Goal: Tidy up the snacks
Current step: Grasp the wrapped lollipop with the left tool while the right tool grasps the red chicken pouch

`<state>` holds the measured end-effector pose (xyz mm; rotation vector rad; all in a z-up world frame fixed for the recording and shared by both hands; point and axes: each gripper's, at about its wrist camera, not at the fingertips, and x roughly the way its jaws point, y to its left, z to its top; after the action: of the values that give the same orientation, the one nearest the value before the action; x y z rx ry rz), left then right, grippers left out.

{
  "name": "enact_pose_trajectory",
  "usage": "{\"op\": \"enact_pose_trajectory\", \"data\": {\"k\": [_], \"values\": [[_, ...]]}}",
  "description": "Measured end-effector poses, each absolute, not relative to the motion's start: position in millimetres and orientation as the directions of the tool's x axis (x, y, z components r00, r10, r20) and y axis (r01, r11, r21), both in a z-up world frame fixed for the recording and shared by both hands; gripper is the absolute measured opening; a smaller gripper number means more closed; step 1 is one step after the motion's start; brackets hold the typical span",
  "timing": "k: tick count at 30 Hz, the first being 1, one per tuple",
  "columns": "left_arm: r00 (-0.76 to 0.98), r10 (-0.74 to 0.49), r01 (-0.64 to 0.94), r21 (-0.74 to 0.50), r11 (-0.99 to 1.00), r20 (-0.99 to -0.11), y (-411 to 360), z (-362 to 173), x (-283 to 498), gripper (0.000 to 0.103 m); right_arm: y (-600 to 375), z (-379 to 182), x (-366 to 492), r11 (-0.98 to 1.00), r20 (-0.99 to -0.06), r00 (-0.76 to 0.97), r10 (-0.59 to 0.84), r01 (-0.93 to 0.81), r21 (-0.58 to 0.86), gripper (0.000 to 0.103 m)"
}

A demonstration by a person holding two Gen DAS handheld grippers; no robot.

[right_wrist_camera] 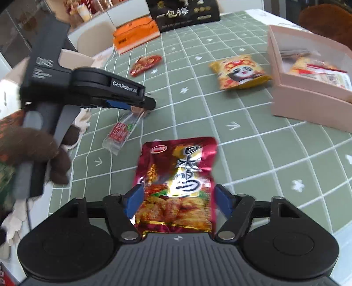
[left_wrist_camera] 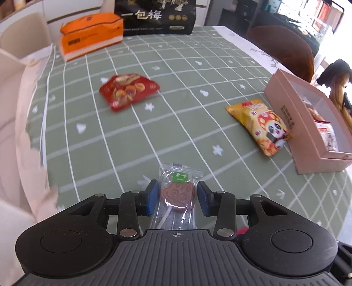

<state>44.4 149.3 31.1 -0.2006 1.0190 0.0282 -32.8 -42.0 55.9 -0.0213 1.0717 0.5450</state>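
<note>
**Snack sorting on green checked counter**

Left wrist view: green checked counter [left_wrist_camera: 176,99] under scattered snacks. Left hand-held gripper [left_wrist_camera: 177,197] seen with blue pads either side of wrapped lollipop [left_wrist_camera: 176,193], left pad touching the wrapper, right pad just beside it; could not tell whether actually pinched. Red snack bag [left_wrist_camera: 128,91] lying mid-counter, well apart from yellow panda bag [left_wrist_camera: 261,125], the latter touching pink box [left_wrist_camera: 308,123] at right. Orange tissue pack [left_wrist_camera: 92,35] and black bag [left_wrist_camera: 156,16] at far edge.

Right wrist view: same counter [right_wrist_camera: 253,158]. Right hand-held gripper [right_wrist_camera: 176,199] clenched around dark red foil pouch [right_wrist_camera: 176,184], pouch standing up between the blue pads. Left hand-held gripper [right_wrist_camera: 140,104] seen from the side at left, lollipop [right_wrist_camera: 123,134] hanging from its tip, wrapper tail trailing to the cloth. Yellow panda bag [right_wrist_camera: 239,72] near pink box [right_wrist_camera: 308,103], packets already inside. Red snack bag [right_wrist_camera: 145,65] farther back.
</note>
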Motion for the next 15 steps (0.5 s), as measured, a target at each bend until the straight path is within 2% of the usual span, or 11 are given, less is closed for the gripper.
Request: {"op": "enact_pose_trajectory", "data": {"k": [4, 6, 10, 15], "values": [[0.52, -0.082, -0.138, -0.179, 0.974, -0.85, 146, 31, 36, 0.044, -7, 50, -41, 0.88, -0.864, 0.406, 0.299, -0.468, 0.084, 0.087], [0.51, -0.094, -0.143, -0.193, 0.971, -0.855, 144, 31, 33, 0.044, 5, 47, -46, 0.87, -0.872, 0.427, 0.238, -0.494, -0.004, 0.087], [0.496, -0.128, -0.128, -0.218, 0.968, -0.859, 137, 32, 24, 0.044, -6, 48, -41, 0.895, -0.868, 0.445, 0.22, -0.447, -0.002, 0.087], [0.485, -0.179, -0.08, -0.248, 0.965, -0.856, 116, 32, 12, 0.044, -60, 51, -27, 0.955, -0.86, 0.482, 0.17, -0.296, 0.023, 0.076]]}}
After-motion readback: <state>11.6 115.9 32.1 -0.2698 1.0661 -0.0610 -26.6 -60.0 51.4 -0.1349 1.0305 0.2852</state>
